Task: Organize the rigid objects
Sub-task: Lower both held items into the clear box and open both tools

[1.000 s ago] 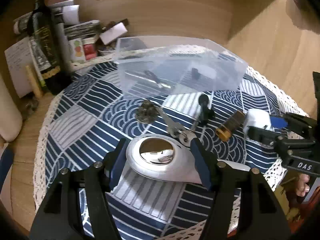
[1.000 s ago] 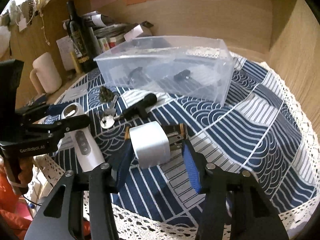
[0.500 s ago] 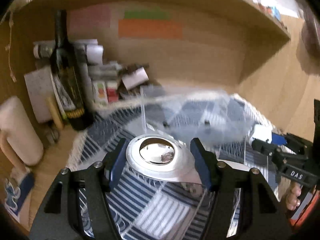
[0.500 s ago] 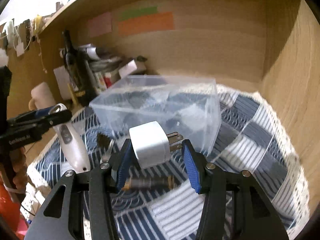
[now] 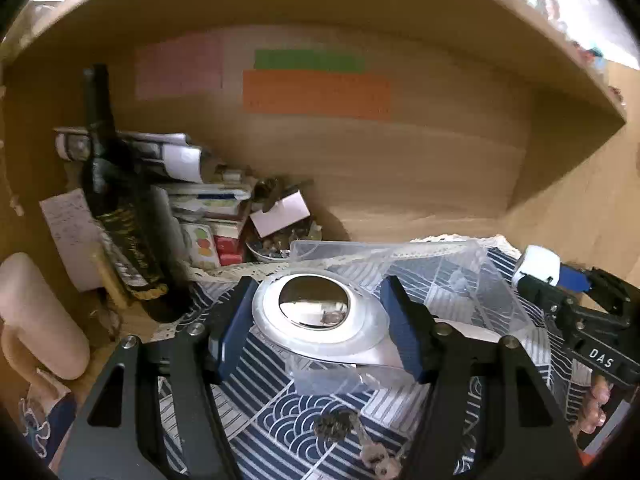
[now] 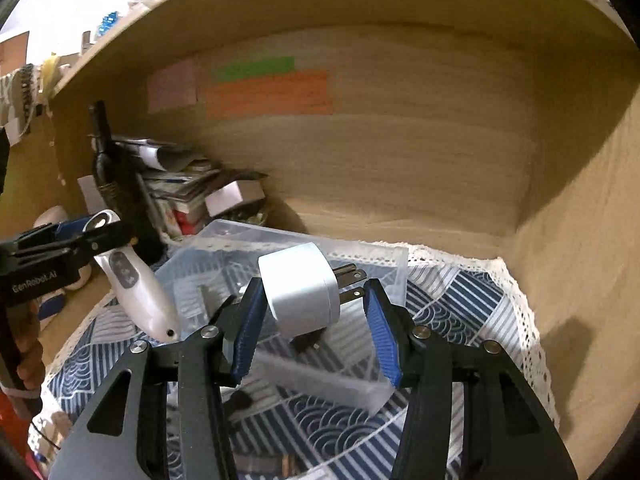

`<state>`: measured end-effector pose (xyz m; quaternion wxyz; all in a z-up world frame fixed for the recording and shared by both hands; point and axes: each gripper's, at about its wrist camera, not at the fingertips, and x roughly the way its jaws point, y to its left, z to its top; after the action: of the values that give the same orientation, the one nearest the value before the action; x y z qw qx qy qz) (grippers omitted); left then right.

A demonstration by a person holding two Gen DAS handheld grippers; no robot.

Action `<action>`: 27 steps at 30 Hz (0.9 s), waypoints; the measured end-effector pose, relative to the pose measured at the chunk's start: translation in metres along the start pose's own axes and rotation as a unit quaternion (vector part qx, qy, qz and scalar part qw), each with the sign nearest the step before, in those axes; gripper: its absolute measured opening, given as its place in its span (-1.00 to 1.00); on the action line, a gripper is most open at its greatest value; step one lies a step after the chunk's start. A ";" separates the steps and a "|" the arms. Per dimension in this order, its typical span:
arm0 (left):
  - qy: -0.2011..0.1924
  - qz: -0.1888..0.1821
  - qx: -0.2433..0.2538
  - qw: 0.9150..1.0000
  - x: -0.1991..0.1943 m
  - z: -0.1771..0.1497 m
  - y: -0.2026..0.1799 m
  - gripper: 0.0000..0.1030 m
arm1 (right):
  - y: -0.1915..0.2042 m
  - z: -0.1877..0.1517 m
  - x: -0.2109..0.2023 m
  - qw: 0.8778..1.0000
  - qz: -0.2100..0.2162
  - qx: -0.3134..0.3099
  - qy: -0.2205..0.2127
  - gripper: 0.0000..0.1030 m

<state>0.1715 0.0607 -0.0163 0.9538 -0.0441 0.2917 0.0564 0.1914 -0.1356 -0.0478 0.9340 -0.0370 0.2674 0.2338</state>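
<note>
My left gripper (image 5: 320, 328) is shut on a white handheld device with a shiny round metal head (image 5: 316, 304) and holds it in the air over the near edge of the clear plastic bin (image 5: 472, 280). From the right wrist view the same device (image 6: 136, 292) hangs at the left with three buttons on its handle. My right gripper (image 6: 312, 328) is shut on a white plug adapter (image 6: 300, 288) with two metal prongs and holds it above the bin (image 6: 384, 256). A bunch of keys (image 5: 352, 436) lies on the blue patterned cloth (image 5: 280, 420) below.
A dark wine bottle (image 5: 116, 208), stacked papers and boxes (image 5: 212, 216) and a cream roll (image 5: 40, 316) stand at the back left. Wooden walls close the back and the right. The cloth has a white lace edge (image 6: 524, 320). Small dark items lie inside the bin.
Both grippers have lifted their objects off the cloth and moved forward to the bin. The views now tilt up towards the back wall.
</note>
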 end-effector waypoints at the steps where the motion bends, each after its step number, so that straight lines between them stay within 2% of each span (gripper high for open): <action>1: 0.006 0.002 0.001 1.000 0.007 0.000 -0.001 0.23 | -0.002 0.002 0.005 1.000 0.001 0.000 0.005 -0.10; 7: 0.036 0.011 0.021 0.999 0.046 -0.005 -0.014 0.23 | -0.008 0.004 0.040 0.999 0.002 0.000 0.044 -0.10; 16: 0.077 0.004 0.050 0.996 0.088 -0.021 -0.032 0.23 | -0.003 -0.004 0.089 0.993 -0.005 -0.032 0.110 -0.10; 20: 0.091 0.008 0.061 0.994 0.100 -0.027 -0.034 0.23 | 0.002 -0.009 0.102 0.990 -0.016 -0.052 0.128 -0.10; 23: 0.116 -0.008 0.058 0.992 0.108 -0.033 -0.033 0.23 | 0.002 -0.012 0.108 0.989 -0.011 -0.052 0.137 -0.10; 27: 0.126 -0.012 0.059 0.990 0.111 -0.036 -0.035 0.24 | 0.000 -0.012 0.110 0.989 -0.012 -0.048 0.141 -0.09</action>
<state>0.2478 0.0313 -0.1069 0.9111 0.0018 0.4116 0.0222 0.2676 -0.0925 -0.1151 0.8867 -0.1178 0.3845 0.2280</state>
